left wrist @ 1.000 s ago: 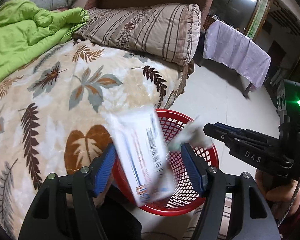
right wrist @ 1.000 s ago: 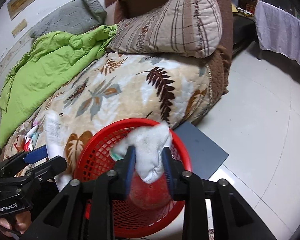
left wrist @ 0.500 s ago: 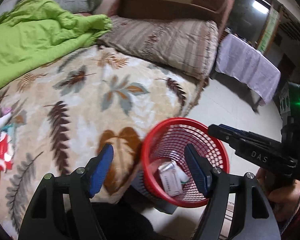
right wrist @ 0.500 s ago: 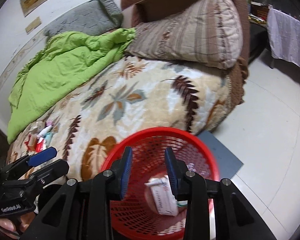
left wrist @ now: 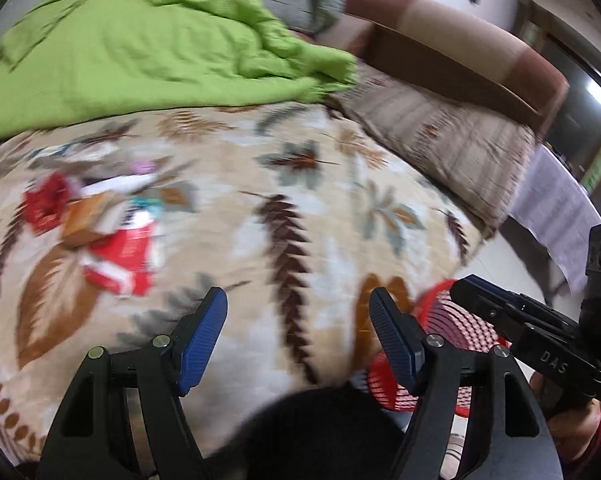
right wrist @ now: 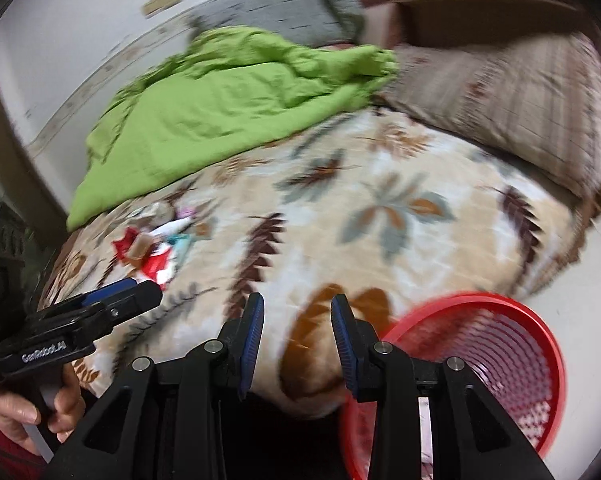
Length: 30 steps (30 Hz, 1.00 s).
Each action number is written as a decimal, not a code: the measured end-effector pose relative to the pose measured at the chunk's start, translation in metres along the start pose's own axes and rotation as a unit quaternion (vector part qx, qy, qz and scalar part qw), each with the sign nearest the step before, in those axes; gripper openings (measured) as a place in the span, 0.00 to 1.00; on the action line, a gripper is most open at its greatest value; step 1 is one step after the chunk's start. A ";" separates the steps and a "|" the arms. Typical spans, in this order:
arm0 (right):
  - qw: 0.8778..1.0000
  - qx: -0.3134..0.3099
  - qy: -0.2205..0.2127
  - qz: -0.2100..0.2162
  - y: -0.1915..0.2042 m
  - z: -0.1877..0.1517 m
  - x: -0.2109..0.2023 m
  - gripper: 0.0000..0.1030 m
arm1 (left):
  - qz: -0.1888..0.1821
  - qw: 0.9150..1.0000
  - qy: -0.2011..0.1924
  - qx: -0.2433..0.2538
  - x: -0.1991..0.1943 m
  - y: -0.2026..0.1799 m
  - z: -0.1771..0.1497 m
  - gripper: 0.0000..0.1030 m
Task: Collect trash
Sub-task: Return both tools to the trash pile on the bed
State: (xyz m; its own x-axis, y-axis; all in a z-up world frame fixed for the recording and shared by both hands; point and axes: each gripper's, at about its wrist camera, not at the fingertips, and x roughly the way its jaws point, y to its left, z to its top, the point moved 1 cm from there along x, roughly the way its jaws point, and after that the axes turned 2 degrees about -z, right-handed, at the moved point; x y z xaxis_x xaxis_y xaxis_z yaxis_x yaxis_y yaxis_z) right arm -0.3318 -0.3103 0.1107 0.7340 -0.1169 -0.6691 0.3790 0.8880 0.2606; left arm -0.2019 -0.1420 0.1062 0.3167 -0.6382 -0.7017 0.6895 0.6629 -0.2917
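Observation:
A blurred pile of trash [left wrist: 112, 248], red wrappers and a small brown box, lies on the leaf-patterned blanket [left wrist: 300, 184] at the left; it also shows in the right wrist view as trash [right wrist: 152, 252]. My left gripper [left wrist: 296, 304] hangs open over the blanket, to the right of the pile, with nothing between its blue pads. My right gripper [right wrist: 298, 304] is narrowly open and empty above the bed's edge. The red mesh basket [right wrist: 460, 298] stands on the floor at the lower right, partly hidden behind the gripper's body; its wall [left wrist: 460, 320] shows in the left wrist view.
A green quilt [left wrist: 140, 52] and a grey pillow [right wrist: 284, 8] lie at the back of the bed, a striped pillow [left wrist: 440, 140] at the right. A cloth-covered table [left wrist: 552, 208] stands beyond on the pale floor. A hand [right wrist: 40, 412] grips the left tool.
The box and the white wad left the jaws and dropped into the basket. Both grippers then swung left from the basket over the bed, and the trash pile came into fuller view.

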 end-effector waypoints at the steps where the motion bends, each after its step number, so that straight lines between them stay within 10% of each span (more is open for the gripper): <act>1: 1.000 -0.004 0.005 0.014 0.008 0.003 0.007 0.37 | 0.007 1.000 -0.003 -0.008 -0.004 0.009 0.000 0.70; 16: 0.993 -0.052 0.063 0.080 0.112 0.003 0.115 0.39 | 0.124 0.975 -0.021 -0.183 -0.042 0.145 0.012 0.70; 30: 0.995 -0.005 0.042 0.093 0.087 0.003 0.107 0.40 | 0.115 0.918 0.089 -0.370 0.060 0.210 0.074 0.70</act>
State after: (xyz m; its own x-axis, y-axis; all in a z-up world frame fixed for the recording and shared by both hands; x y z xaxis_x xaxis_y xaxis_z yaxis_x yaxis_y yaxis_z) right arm -0.2187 -0.2466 0.0643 0.7409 0.0881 -0.6658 0.2346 0.8950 0.3795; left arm 0.0104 -0.0702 0.0508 0.2407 -0.4183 -0.8758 -0.0342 0.8982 -0.4384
